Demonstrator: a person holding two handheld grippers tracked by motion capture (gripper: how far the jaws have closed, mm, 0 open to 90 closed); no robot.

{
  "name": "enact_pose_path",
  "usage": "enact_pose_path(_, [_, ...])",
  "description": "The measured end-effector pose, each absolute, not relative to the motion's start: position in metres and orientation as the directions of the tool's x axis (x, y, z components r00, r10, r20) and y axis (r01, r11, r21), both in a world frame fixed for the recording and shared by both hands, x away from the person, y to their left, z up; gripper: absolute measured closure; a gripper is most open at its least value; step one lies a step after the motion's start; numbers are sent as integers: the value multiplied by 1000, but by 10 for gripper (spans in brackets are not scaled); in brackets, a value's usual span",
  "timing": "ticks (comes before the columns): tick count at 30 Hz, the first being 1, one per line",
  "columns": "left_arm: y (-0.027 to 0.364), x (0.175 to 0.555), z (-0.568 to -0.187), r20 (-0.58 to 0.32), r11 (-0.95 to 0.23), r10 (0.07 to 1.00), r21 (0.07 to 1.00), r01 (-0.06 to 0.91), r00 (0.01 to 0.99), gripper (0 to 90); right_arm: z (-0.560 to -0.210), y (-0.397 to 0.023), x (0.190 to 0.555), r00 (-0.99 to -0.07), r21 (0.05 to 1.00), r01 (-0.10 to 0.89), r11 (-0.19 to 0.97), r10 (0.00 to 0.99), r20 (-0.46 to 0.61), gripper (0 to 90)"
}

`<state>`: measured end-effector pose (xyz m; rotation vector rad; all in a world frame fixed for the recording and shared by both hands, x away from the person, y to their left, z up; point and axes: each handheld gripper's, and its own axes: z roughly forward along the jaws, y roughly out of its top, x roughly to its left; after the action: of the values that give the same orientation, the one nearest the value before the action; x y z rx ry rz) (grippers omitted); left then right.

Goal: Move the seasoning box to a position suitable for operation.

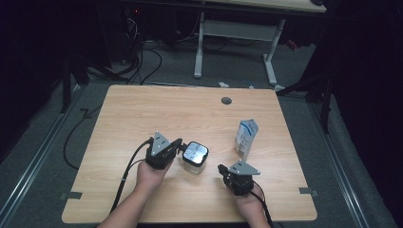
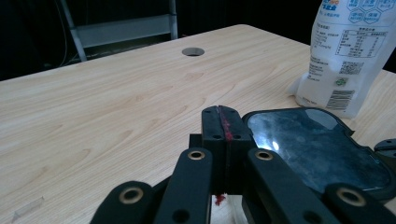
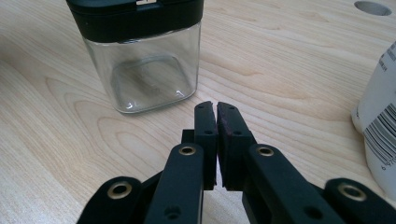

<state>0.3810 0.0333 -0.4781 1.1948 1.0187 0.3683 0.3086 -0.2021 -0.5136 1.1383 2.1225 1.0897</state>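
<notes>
The glass jar (image 1: 195, 155) is seen on the counter (image 1: 142, 114) just beside the left gripper (image 1: 179, 146), both grippers' fingers (image 3: 217, 126) are pressed together, and they must be opened before the jar is grabbed.

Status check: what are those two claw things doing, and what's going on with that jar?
Left gripper shut, beside jar lid. Right gripper shut, empty. Glass jar upright, lidded. White pouch stands clear.
</notes>
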Motion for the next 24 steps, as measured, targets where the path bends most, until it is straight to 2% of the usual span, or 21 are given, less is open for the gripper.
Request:
enact_pose_path(11, [31,381,-480,-467,382,709,884,270,528,900,-514,-204,307,-530,832,446,331,846,-52,870])
enact_pose_path(24, [28,384,-484,-437,345,734,899,269,520,900,-513,-202,306,-536,837,438,328,843,-50,870])
